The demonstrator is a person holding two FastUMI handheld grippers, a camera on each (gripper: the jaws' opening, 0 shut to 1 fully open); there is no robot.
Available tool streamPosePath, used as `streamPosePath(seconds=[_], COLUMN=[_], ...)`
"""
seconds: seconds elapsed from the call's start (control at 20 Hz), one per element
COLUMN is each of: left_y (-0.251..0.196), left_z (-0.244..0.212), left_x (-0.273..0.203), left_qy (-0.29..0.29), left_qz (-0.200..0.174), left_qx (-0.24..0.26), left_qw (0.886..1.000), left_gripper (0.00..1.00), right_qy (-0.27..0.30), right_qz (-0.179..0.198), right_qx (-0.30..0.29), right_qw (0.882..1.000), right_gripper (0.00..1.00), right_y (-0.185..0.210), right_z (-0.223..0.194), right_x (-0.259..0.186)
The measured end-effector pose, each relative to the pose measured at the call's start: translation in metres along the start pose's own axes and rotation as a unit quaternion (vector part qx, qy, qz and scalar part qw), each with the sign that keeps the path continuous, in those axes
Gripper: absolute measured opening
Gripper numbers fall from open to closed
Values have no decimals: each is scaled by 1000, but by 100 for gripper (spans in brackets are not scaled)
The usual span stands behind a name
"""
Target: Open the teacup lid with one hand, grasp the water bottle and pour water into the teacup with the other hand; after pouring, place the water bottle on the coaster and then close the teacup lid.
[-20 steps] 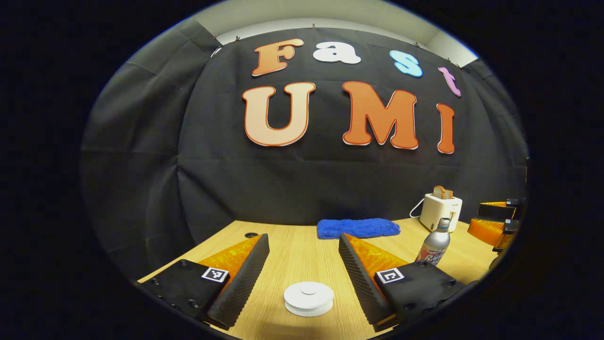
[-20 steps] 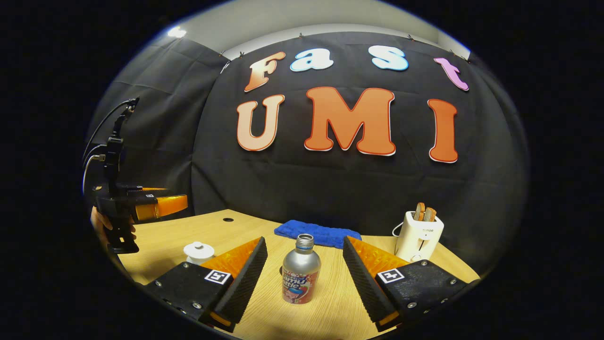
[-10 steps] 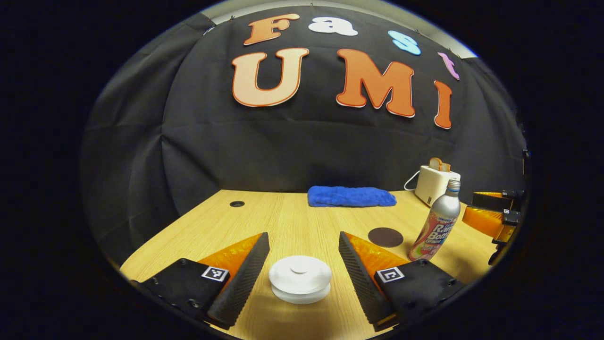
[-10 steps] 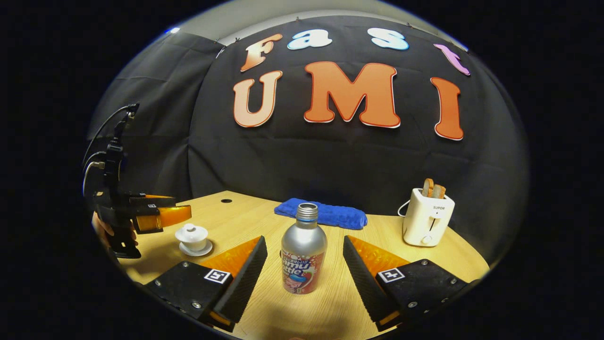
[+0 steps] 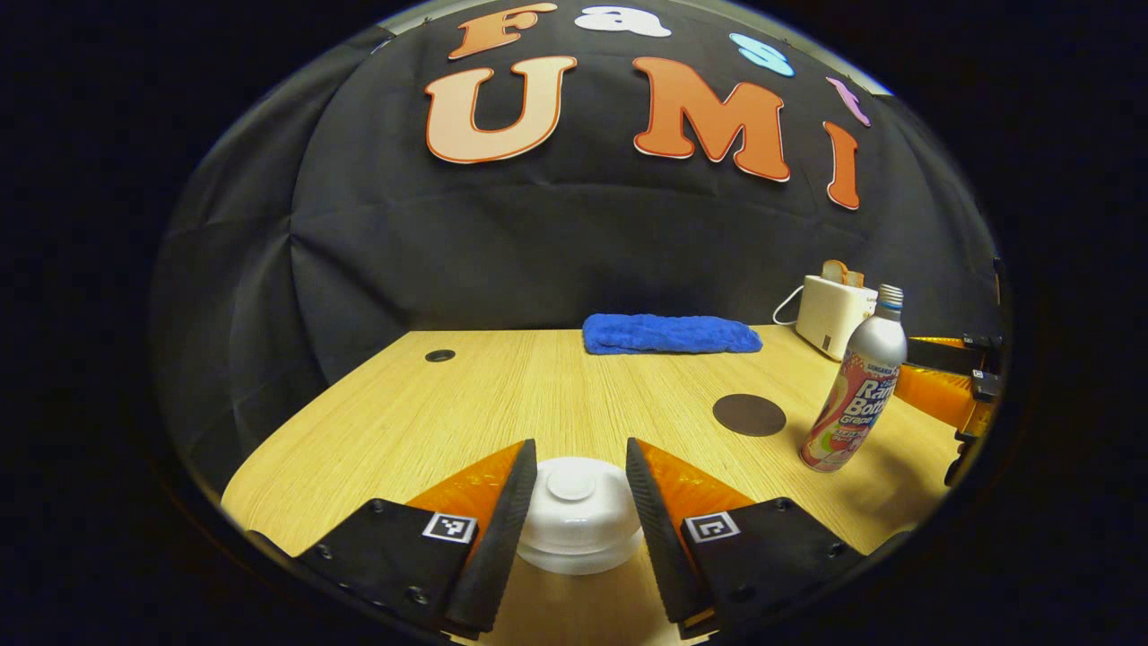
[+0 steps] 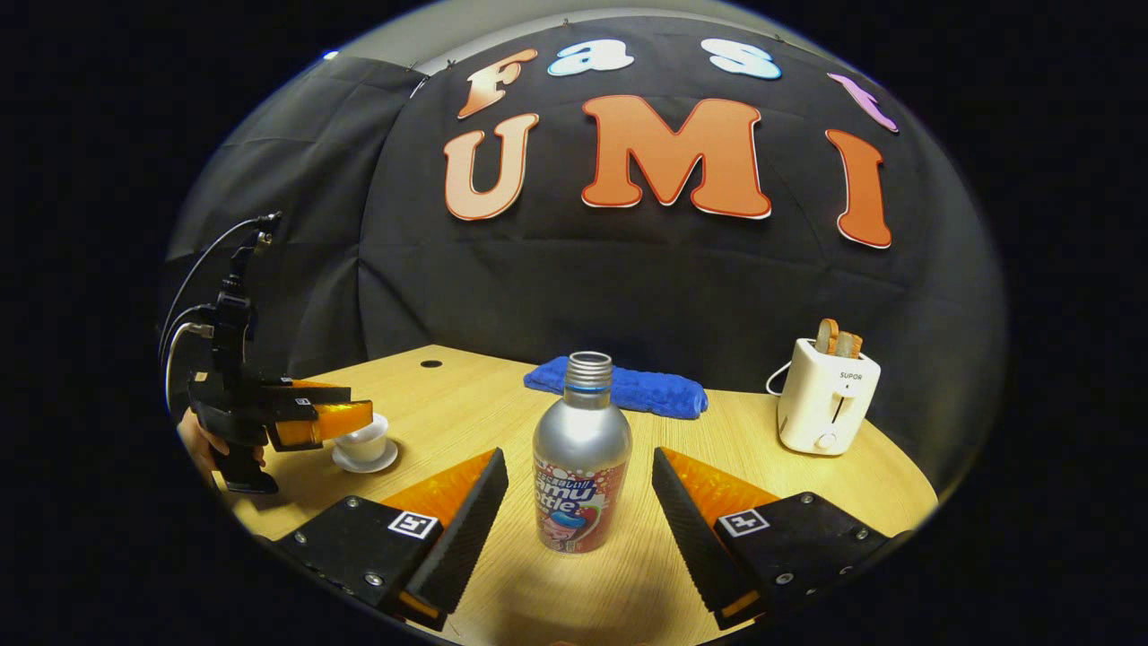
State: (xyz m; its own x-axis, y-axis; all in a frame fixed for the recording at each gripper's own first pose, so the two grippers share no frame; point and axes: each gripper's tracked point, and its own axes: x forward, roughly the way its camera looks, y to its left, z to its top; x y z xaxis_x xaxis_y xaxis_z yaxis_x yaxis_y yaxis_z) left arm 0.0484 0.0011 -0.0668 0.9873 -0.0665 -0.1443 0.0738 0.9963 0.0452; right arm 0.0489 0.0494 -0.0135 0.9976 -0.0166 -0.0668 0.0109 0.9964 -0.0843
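Note:
The white teacup lid (image 5: 574, 502) sits between the fingers of my left gripper (image 5: 578, 449), and both fingers touch its sides. In the right gripper view that left gripper (image 6: 359, 414) is level over the white teacup (image 6: 363, 446) on its saucer, held by a hand. The silver water bottle (image 6: 581, 467), uncapped and upright, stands between the spread fingers of my right gripper (image 6: 578, 453) with a gap on each side. From the left gripper view the bottle (image 5: 856, 395) stands right of the dark round coaster (image 5: 749, 414), with the right gripper (image 5: 910, 366) behind it.
A blue cloth (image 5: 668, 334) lies at the back of the wooden table (image 5: 502, 395). A white toaster (image 6: 827, 404) with toast stands at the back right. A small dark hole (image 5: 439, 355) marks the back left of the tabletop.
My left gripper came down and forward around the lid and its fingers narrowed onto it. The right gripper moved closer to the bottle, still spread.

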Motion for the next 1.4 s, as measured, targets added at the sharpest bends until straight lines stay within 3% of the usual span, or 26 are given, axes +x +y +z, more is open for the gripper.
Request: streamPosePath(seconds=[0.1,0.15,0.3,0.35,0.4,0.8,1.4], left_y=[5,4,3,2,3,8,66], left_z=[-5,0,-1,2,-3,22,51], left_x=[3,6,2,7,6,-5,-45], left_qy=[8,-1,-2,-2,4,-38,-91], left_qz=[9,9,13,10,9,20,76], left_qx=[4,-1,12,8,12,-14,-49], left_qw=[1000,1000,1000,1000,1000,999,992], left_gripper=[65,51,54,39,35,35,31], right_qy=[7,11,19,21,23,50,114], right_qz=[1,0,4,5,5,2,8], right_qx=[-4,-4,-5,-6,-9,-31,-14], right_qw=[1000,1000,1000,1000,1000,998,993], right_gripper=[98,98,98,98,98,97,94], right_y=[0,-1,-1,0,0,-5,7], right_z=[-7,-9,-15,-16,-18,-32,-55], right_x=[3,5,12,13,14,27,56])
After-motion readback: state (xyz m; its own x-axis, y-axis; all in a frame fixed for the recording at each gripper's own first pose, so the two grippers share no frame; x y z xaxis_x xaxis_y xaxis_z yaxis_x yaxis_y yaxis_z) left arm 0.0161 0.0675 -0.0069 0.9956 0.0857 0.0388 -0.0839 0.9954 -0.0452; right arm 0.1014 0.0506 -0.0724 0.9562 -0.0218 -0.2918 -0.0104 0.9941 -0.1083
